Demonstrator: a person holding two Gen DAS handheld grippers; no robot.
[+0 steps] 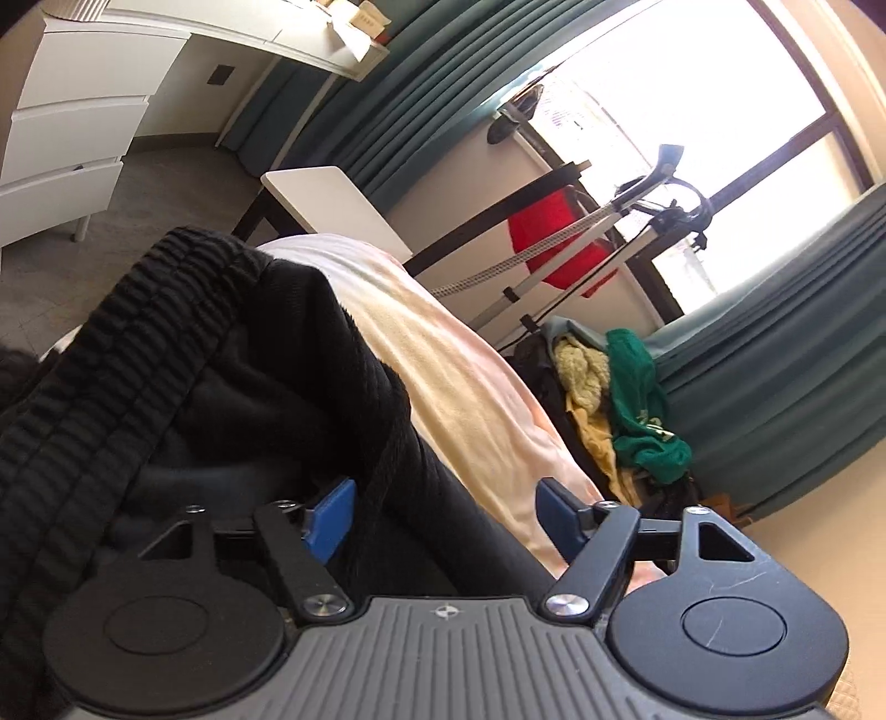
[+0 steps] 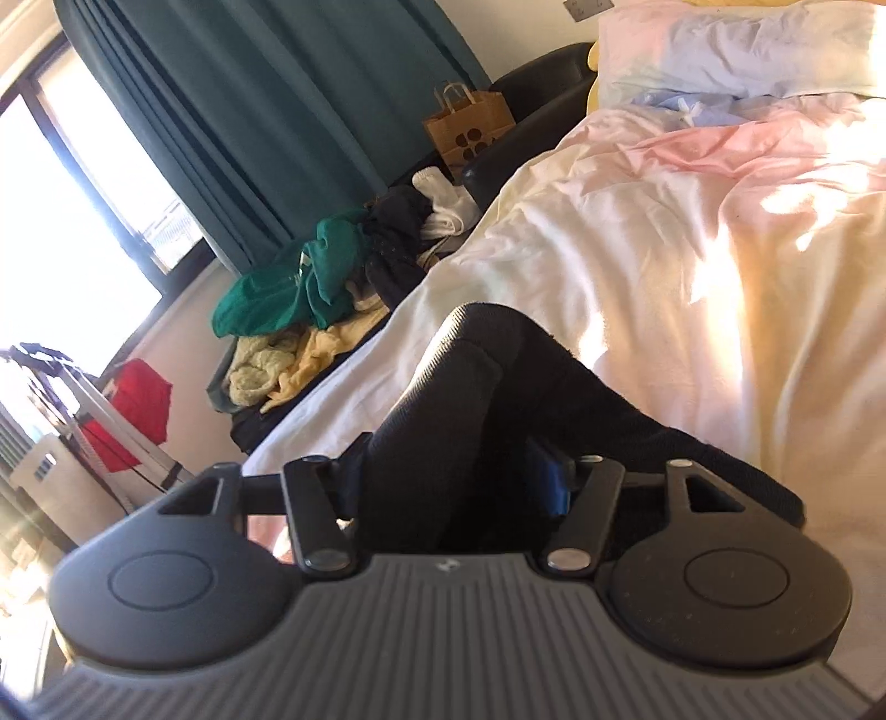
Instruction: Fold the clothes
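Note:
A black garment with a ribbed waistband lies bunched on the pale bed sheet. My left gripper is low over it, its blue pads wide apart. Black fabric and a cord lie loose between them, and the pads do not press on the cloth. In the right wrist view another part of the black garment is heaped on the sheet. My right gripper stands open around a fold of it. One blue pad shows; the other is hidden by fabric.
A pile of green and yellow clothes sits beside the bed near teal curtains. A paper bag and a pillow are at the head end. White drawers, a small white table and a metal stand lie beyond.

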